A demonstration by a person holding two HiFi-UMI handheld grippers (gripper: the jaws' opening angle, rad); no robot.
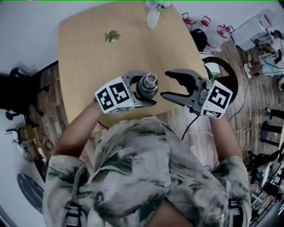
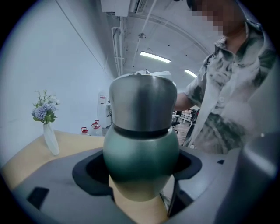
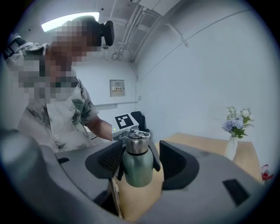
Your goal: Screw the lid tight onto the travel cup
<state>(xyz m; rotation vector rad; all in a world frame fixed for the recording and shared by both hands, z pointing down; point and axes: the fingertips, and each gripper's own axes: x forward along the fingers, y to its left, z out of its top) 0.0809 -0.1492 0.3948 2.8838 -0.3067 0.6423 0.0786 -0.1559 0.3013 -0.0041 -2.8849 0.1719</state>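
Observation:
The travel cup (image 1: 147, 85) has a dark green body and a steel lid (image 1: 151, 80) with a ring on top. It stands upright in the air over the table's near edge, in front of my chest. My left gripper (image 1: 148, 89) is shut on its green body (image 2: 141, 148), one jaw on each side. The steel lid (image 2: 142, 105) sits on the cup above the jaws. My right gripper (image 1: 165, 84) is open just right of the cup and apart from it. In the right gripper view the cup (image 3: 137, 168) shows beyond the wide jaws of the right gripper (image 3: 141, 175).
The wooden table (image 1: 88, 53) carries a white vase of flowers (image 1: 154, 13) at its far edge and a small dried sprig (image 1: 112, 36). A round black object (image 1: 224, 73) and cables lie on the floor to the right. A dark chair (image 1: 17, 88) stands at left.

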